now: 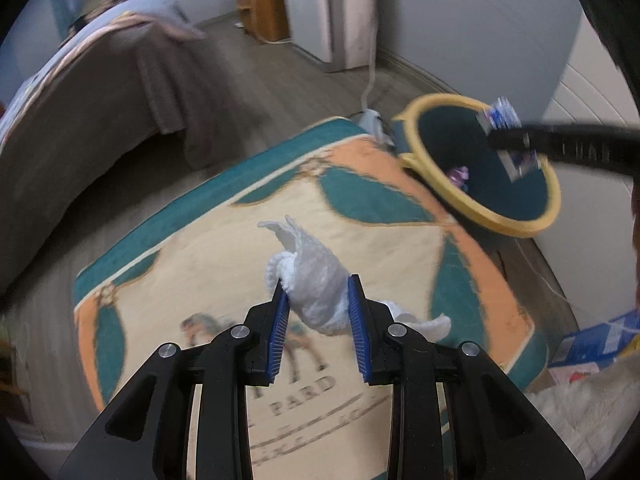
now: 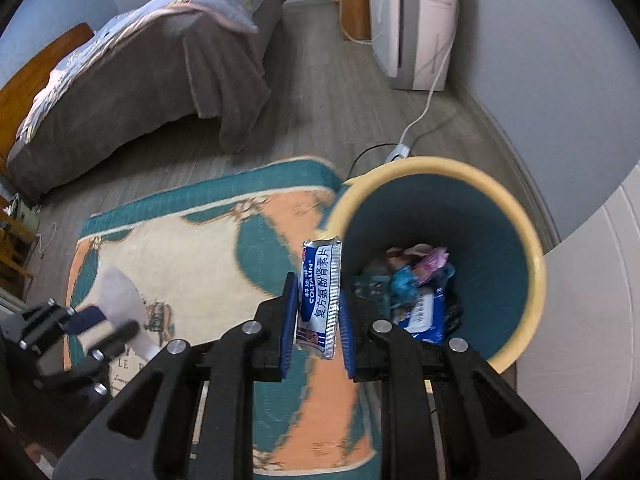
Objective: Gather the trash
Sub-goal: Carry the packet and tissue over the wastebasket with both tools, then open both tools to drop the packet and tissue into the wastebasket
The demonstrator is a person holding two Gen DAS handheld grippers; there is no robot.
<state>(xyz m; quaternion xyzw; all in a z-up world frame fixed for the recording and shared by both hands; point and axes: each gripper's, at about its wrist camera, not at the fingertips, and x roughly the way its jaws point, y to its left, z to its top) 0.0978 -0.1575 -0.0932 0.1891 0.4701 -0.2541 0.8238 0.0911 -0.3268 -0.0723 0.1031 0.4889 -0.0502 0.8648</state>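
The left gripper [image 1: 318, 312] is clamping a soft, light tissue wad [image 1: 316, 280] above the rug [image 1: 192, 248]. The right gripper [image 2: 318, 316] is pinching a thin, crinkly foil sachet [image 2: 320, 296] mid-body, just beside the bin [image 2: 536, 256] rim; it looks light and likely slippery.

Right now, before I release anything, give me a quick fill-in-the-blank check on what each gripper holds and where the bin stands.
1. The left gripper is shut on a crumpled white ____.
2. The right gripper is shut on a blue-and-silver foil medicine packet printed with the brand name ____.
3. The round teal bin with a yellow rim already contains ____.
4. The bin stands beside a patterned rug that pictures a ____.

Missing words: tissue; COLTALIN; trash; horse
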